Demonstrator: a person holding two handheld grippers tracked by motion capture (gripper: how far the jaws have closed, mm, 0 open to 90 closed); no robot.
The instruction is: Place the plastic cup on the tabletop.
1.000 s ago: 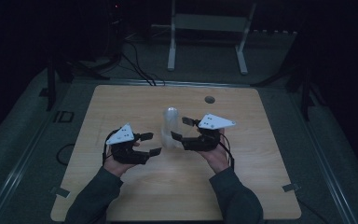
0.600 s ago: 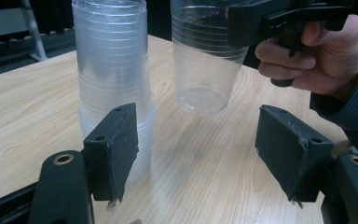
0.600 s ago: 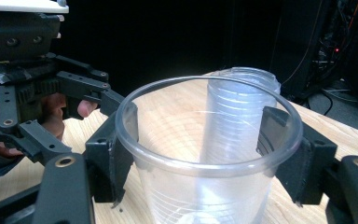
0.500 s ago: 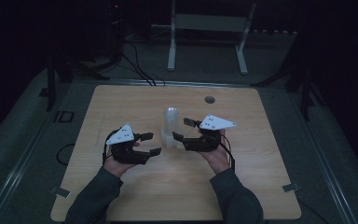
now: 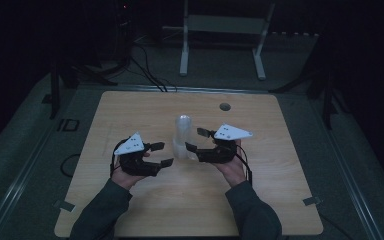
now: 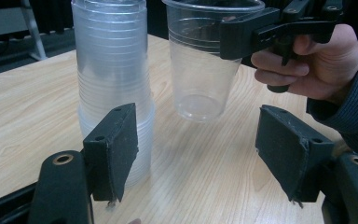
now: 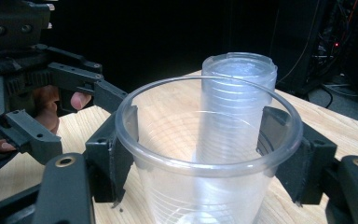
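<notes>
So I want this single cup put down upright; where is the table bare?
Bare wood runs right of the right gripper to the table edge, and left of the left gripper. It is crowded between them, around the cup stack and held cup.

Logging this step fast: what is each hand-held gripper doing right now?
Left hand-held gripper: open, holding nothing, beside the cup stack.
Right hand-held gripper: closed on a single clear cup.
</notes>
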